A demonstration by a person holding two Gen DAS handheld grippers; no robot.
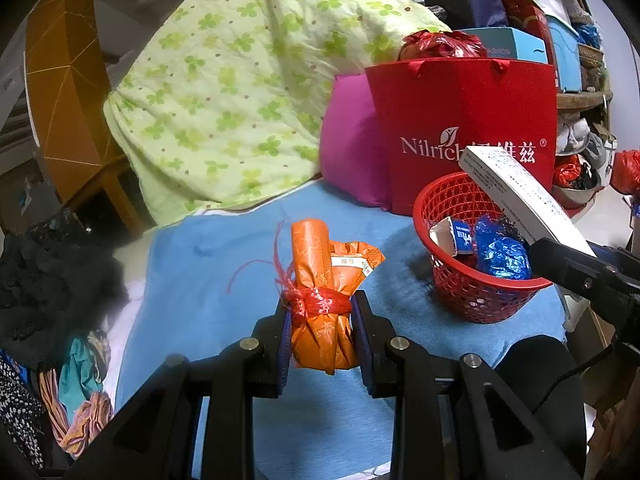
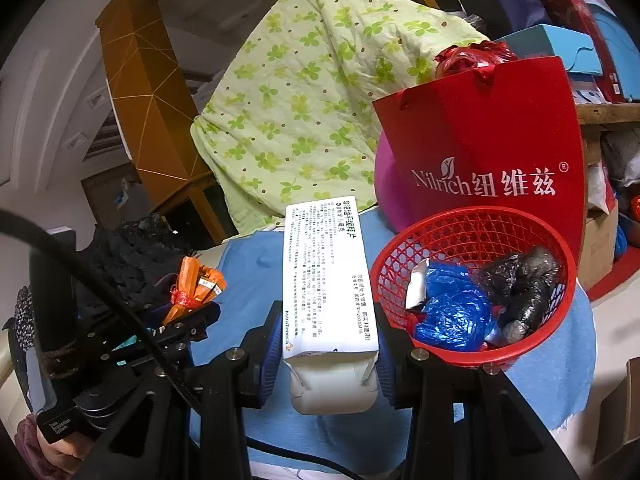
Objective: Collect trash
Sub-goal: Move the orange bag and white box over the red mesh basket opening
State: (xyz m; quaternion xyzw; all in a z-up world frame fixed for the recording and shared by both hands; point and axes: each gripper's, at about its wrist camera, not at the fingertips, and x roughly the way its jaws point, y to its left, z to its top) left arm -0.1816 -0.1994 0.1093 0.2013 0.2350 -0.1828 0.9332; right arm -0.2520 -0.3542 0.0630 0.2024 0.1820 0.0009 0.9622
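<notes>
I see two trash items in hand. The orange wrapper bundle (image 1: 324, 300) is crumpled film tied round its middle with a red plastic strip, one rolled end pointing away from the camera. The white carton (image 2: 328, 280) is a long flat box printed with small black text, its near end flap open.

The red mesh basket (image 2: 472, 280) stands on the blue cloth (image 1: 208, 280), right of centre and just in front of the red paper bag (image 1: 464, 132). In the basket I see crumpled blue plastic (image 2: 452, 312), a small torn white-and-blue box (image 1: 450, 236) and a lump of black plastic film (image 2: 520, 284). The bag shows bunched red plastic at its mouth.

The left gripper (image 1: 322, 320) points far across the cloth, level, its jaws clamped on the tied waist of the bundle, left of the basket. The right gripper (image 2: 326, 344) has its jaws closed on the near end of the carton; from the left wrist view the carton slants up and left over the basket's right rim. A green clover-print quilt (image 1: 224, 92) lies heaped at the far side
</notes>
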